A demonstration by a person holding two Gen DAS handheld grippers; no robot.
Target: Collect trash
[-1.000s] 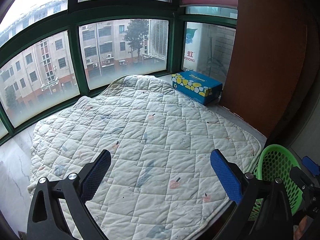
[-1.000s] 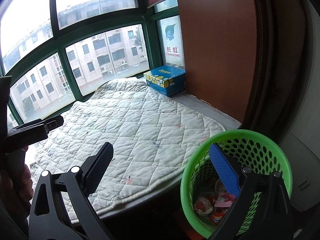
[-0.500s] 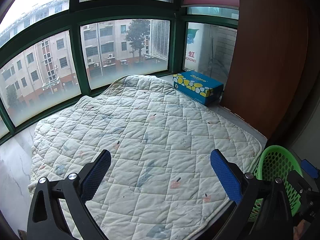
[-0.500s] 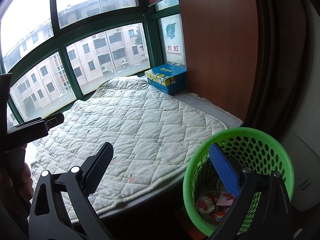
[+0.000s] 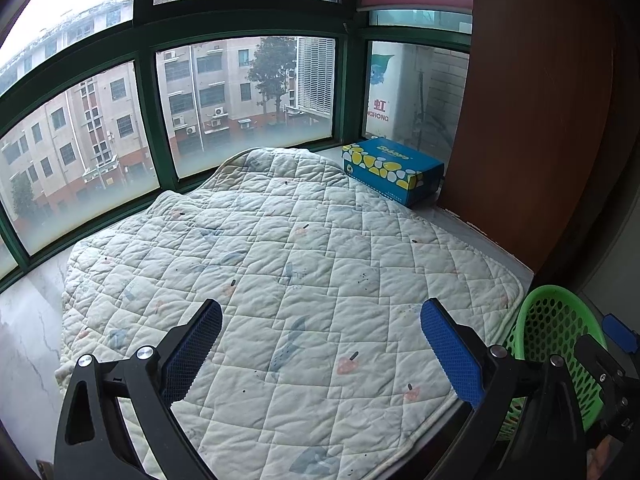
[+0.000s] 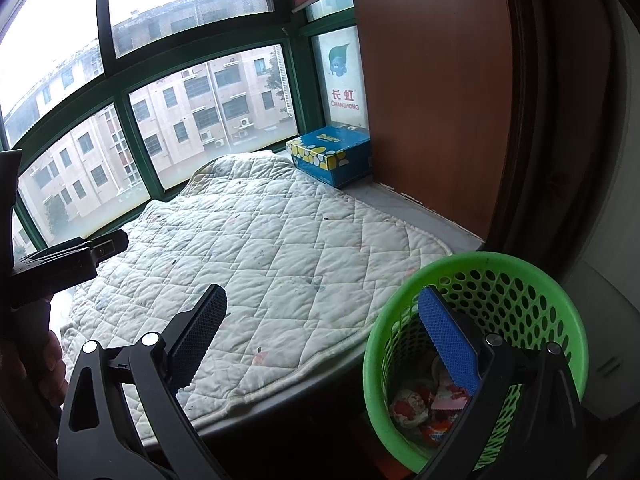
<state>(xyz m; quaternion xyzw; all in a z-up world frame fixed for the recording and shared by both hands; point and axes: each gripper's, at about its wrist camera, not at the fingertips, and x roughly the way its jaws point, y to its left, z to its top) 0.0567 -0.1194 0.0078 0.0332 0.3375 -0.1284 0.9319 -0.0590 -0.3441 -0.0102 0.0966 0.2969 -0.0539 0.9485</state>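
A green perforated basket [image 6: 520, 280] stands on the floor beside the window seat, with crumpled red and white wrappers [image 6: 424, 404] at its bottom. In the left wrist view the same basket [image 5: 560, 320] shows at the right edge. My right gripper [image 6: 322, 322] is open and empty, its right finger over the basket's mouth. Over the front of the quilted pad [image 5: 300, 280] my left gripper [image 5: 320, 334] hangs open with nothing between its fingers. No loose trash shows on the pad.
A blue tissue box [image 5: 394, 172] with yellow dots sits at the pad's far right corner, against a brown wooden panel [image 5: 520, 120]. Green-framed windows [image 5: 148, 128] curve around the back. A hand [image 6: 48, 360] holds the left gripper's handle at the right wrist view's left edge.
Both views have drifted slightly: the basket sits a little further right and lower in the left view. Both grippers stay open and empty.
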